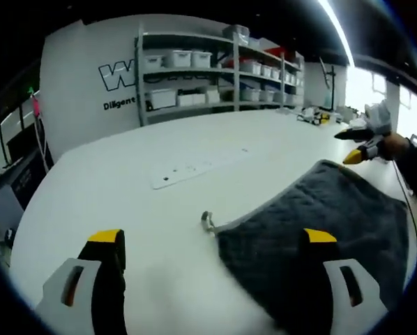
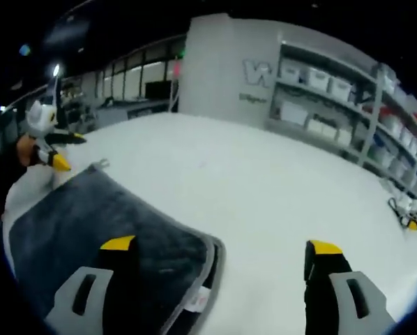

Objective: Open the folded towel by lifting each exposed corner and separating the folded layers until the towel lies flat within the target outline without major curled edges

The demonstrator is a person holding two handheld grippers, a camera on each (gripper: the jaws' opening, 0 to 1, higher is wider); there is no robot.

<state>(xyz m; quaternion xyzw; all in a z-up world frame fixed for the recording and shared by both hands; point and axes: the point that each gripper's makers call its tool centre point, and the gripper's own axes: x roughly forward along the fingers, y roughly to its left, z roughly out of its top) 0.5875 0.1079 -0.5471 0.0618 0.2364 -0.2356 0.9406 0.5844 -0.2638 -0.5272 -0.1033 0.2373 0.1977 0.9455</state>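
White bins (image 1: pixel 179 59) line the shelves (image 1: pixel 222 70) at upper frame; both tongs (image 1: pixel 212 244) (image 2: pixel 219 251) gape over the grey towel (image 1: pixel 320 216) on the tabletop (image 1: pixel 146 202).

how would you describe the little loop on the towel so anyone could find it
On the wide white table lies a dark grey folded terry towel. At its corner nearest the shelving wall, a small grey hanging loop pokes onto bare tabletop, the only part jutting beyond the towel's pale edging.

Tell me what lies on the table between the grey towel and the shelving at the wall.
In the left gripper view, a flat white strip lies on the table between the towel and the shelving; otherwise bare tabletop.
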